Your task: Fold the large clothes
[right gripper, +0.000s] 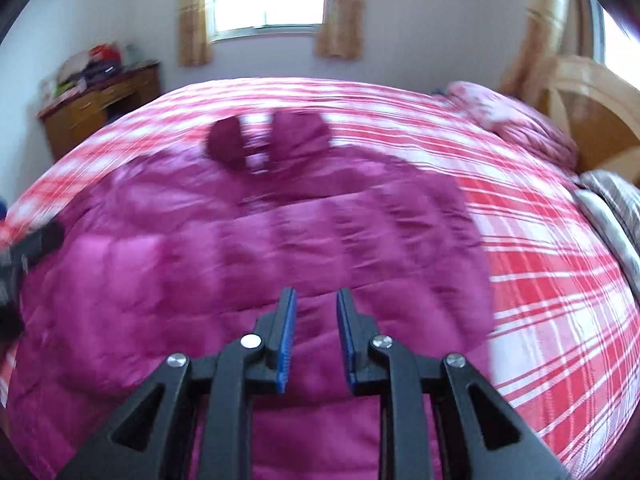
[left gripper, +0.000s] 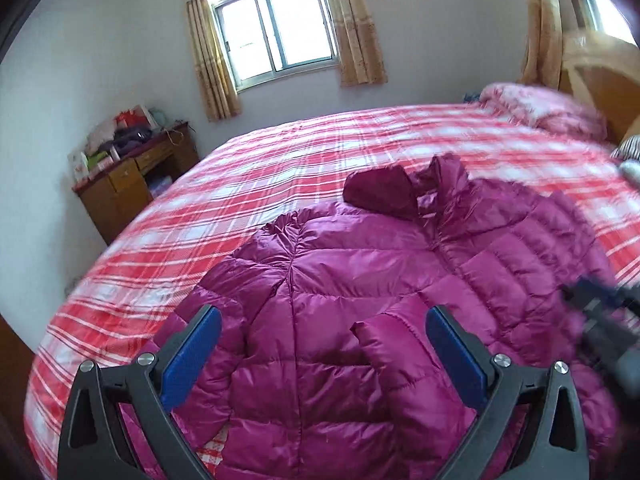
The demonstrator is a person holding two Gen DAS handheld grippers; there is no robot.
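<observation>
A magenta down jacket (left gripper: 360, 280) lies spread front-up on the red-and-white plaid bedspread (left gripper: 280, 160), collar toward the window (left gripper: 276, 20), giving a flat base for folding. One sleeve cuff (left gripper: 400, 344) lies folded inward across the jacket's front. The left gripper (left gripper: 324, 344) hangs over the jacket's near half, jaws wide apart and empty. The right gripper (right gripper: 316, 340) hovers above the jacket's hem side, jaws narrowed with nothing between them (view blurred). The shell is glossy, quilted, puffy, likely slippery.

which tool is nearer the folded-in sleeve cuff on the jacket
Left. The left tool straddles the sleeve cuff, open; the right tool hovers farther right over the jacket.
</observation>
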